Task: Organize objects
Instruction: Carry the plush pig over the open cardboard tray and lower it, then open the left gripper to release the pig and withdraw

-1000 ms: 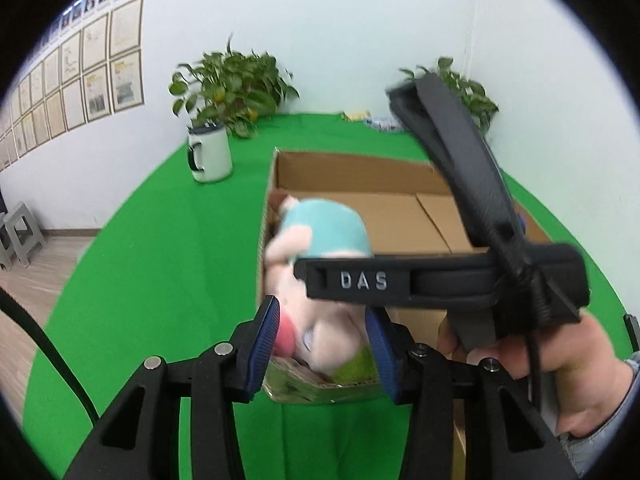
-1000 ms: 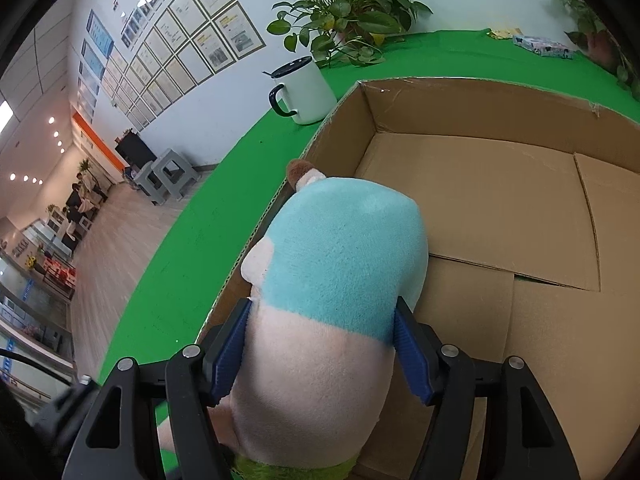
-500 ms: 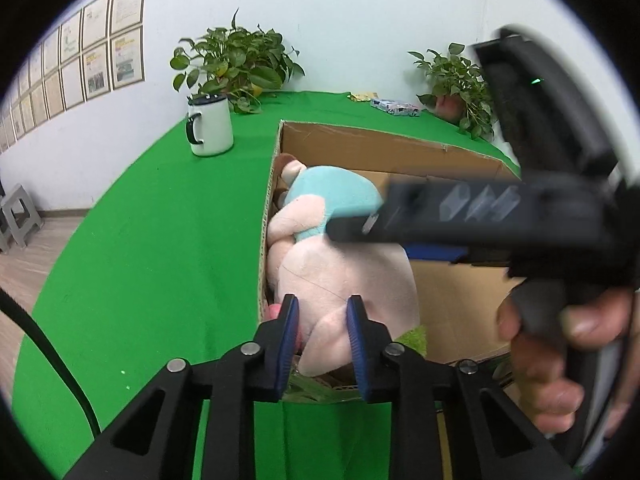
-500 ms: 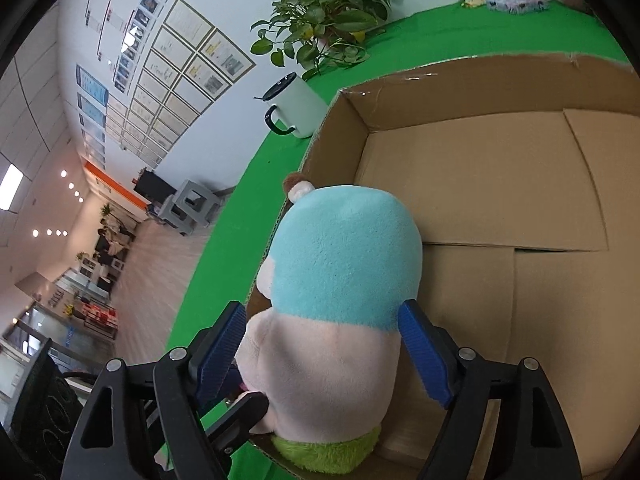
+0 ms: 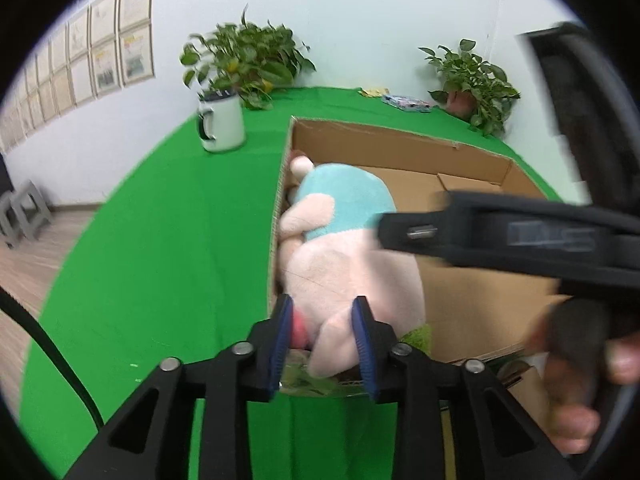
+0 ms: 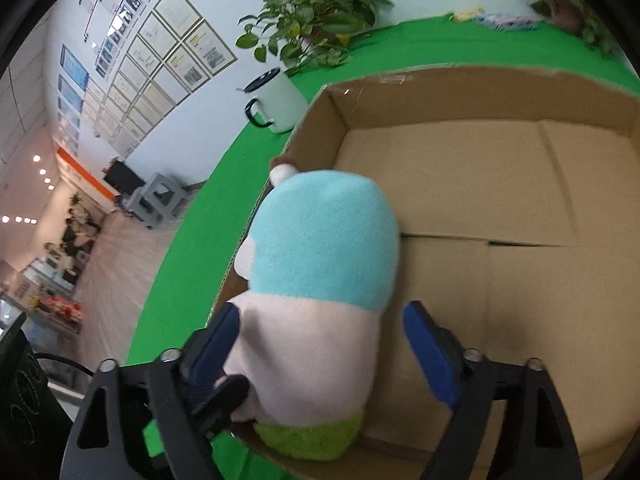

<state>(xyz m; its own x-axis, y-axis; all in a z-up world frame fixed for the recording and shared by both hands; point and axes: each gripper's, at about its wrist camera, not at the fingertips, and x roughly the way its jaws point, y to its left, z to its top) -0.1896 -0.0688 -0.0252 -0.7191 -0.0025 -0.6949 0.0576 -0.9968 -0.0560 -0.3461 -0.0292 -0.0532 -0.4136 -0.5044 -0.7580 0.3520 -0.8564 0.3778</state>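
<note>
A plush toy [image 5: 352,264], pink with a light blue upper part and a green base, lies inside the cardboard box [image 5: 400,140] against its left wall. My left gripper [image 5: 324,340] is at the box's near rim, its blue pads closed around a pink limb of the toy. My right gripper [image 6: 320,352] is open above the toy [image 6: 320,264] in the right wrist view, its pads standing off either side of the pink body. The right gripper's black body [image 5: 520,236] crosses the left wrist view.
A white enamel mug [image 5: 220,124] stands on the green tablecloth [image 5: 160,240] left of the box, with a leafy plant [image 5: 244,60] behind it. A second plant [image 5: 472,80] and a small packet [image 5: 404,102] are at the table's far end. The box floor [image 6: 500,184] right of the toy is bare cardboard.
My right gripper has opened off the toy and pulled back and up. My left gripper first narrowed on a limb of the toy, then widened slightly, still around it. The toy has settled in the box.
</note>
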